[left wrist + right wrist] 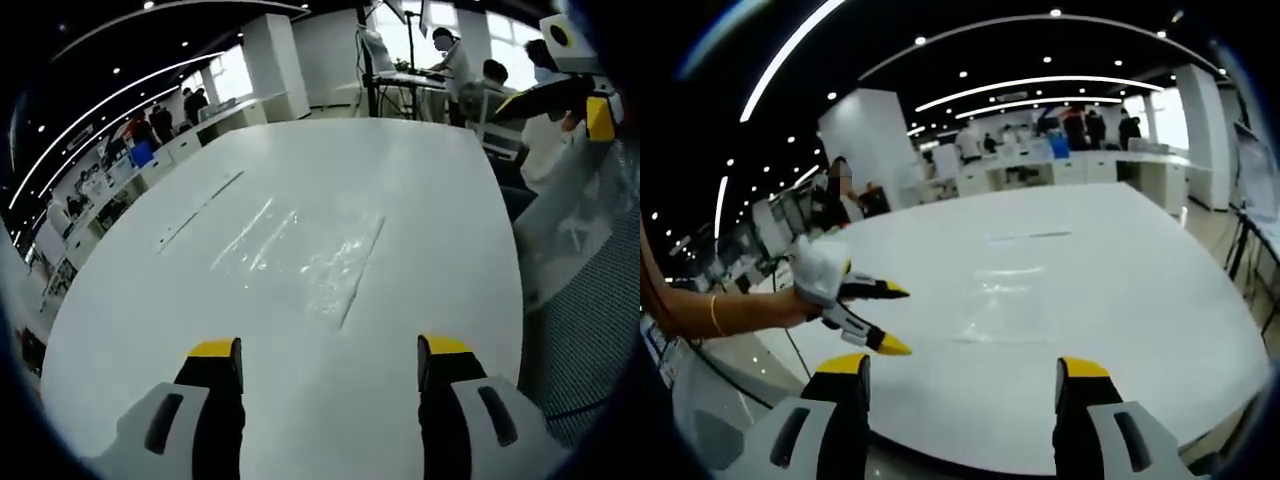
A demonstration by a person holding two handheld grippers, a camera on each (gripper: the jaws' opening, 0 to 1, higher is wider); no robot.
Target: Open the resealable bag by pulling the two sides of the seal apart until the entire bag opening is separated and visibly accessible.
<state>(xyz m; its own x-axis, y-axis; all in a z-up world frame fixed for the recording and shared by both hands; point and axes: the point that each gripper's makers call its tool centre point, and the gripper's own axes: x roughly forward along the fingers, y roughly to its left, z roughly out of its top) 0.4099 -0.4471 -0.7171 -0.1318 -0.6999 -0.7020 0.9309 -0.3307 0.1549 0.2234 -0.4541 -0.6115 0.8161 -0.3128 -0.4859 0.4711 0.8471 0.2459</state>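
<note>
My left gripper [330, 360] hangs over the near part of the white table [130, 330], its two yellow-tipped jaws spread wide with nothing between them. Ahead of it the resealable bag [315, 260] lies flat on the tabletop, clear and glinting, well apart from my jaws and roughly in the middle of the surface. Its long straight edge runs diagonally along its right side; I think this is the seal strip, though the plastic is too transparent for me to be sure. Bare table surrounds the bag on every side, so there is open room to its left, its right and beyond it. The table's right edge curves away toward a grey floor [590, 320], and my right gripper [592, 105] shows at the upper right, out past that edge.

From my right gripper's view, its own jaws [965, 375] are also parted and empty, sitting at the rounded near edge of the table [1160, 330]. The bag [1005, 305] shows as a faint sheen on the surface ahead, clear of the edge. To the left my left gripper [885, 315] is held out by my hand [815, 270], its yellow tips apart, beside the table's rim. Counters [1080, 170] and people stand well behind the far side.
</note>
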